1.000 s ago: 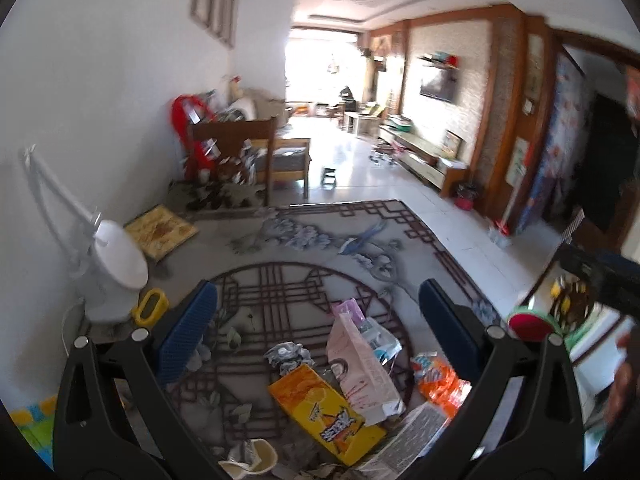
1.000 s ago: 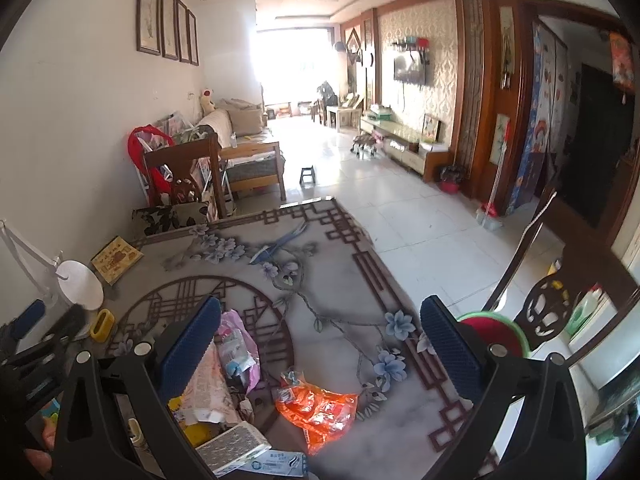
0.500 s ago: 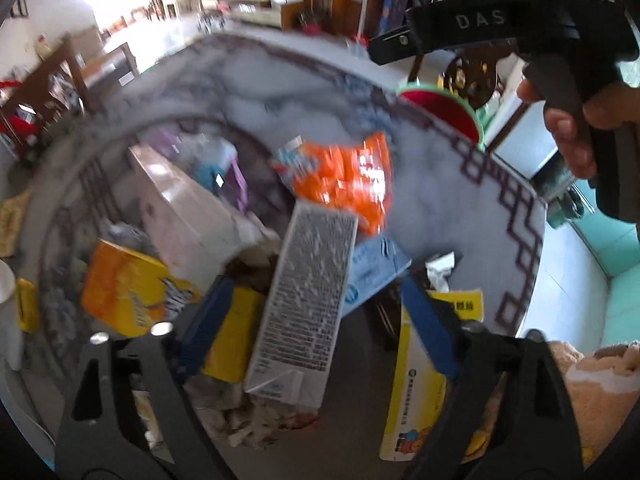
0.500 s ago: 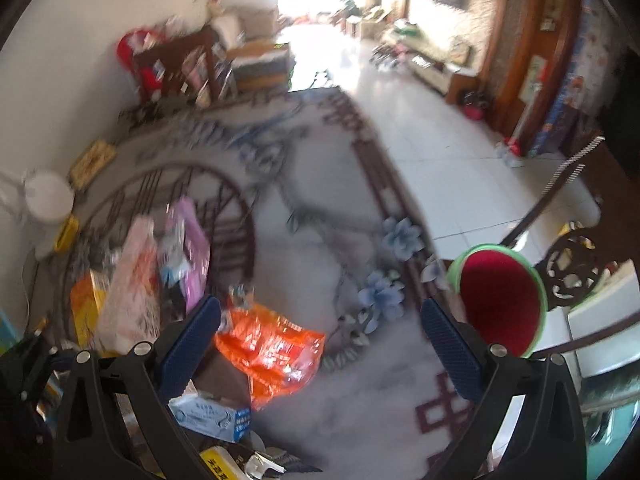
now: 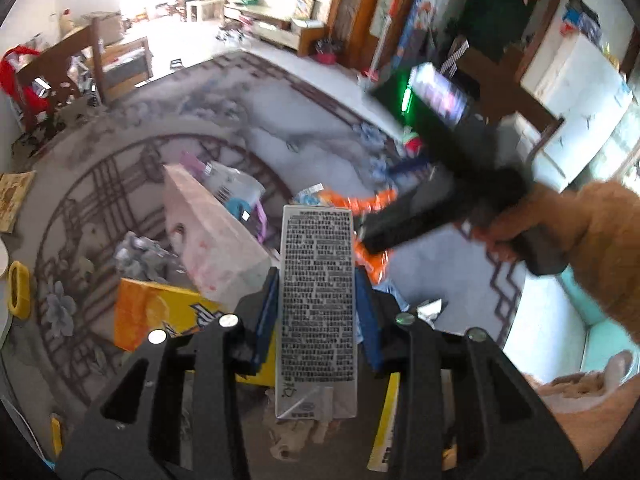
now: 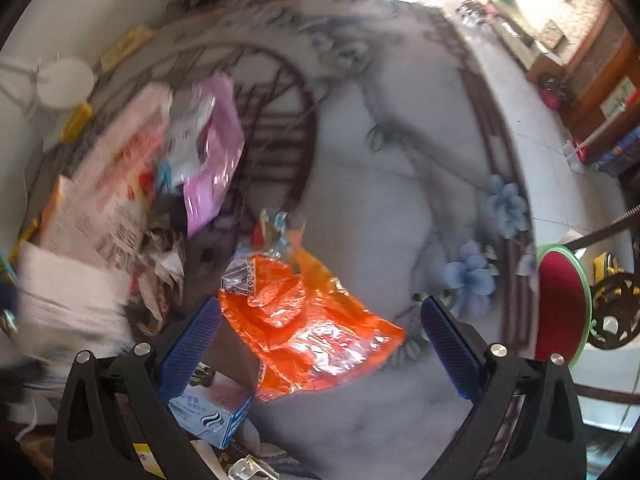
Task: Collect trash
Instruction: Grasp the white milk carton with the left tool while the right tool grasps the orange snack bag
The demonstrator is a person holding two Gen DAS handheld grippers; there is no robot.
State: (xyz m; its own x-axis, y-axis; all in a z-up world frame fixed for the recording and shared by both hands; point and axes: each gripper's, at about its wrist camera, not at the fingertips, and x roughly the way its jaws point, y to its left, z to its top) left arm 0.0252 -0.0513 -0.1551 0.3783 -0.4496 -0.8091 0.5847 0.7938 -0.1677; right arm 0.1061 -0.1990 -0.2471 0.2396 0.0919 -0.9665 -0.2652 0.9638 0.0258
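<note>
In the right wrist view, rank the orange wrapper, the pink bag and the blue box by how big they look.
1. Crinkled orange plastic wrapper, though nearest the camera.
2. Glossy pink plastic bag, blurred and farther off.
3. Small blue cardboard box, partly hidden behind the right gripper, so unsure.

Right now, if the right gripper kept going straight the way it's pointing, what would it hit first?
Most likely the orange plastic wrapper. It lies on the tabletop between the open jaws of the right gripper, straight ahead. Depth is hard to judge in this blurred fisheye view, so take that as likely.
</note>
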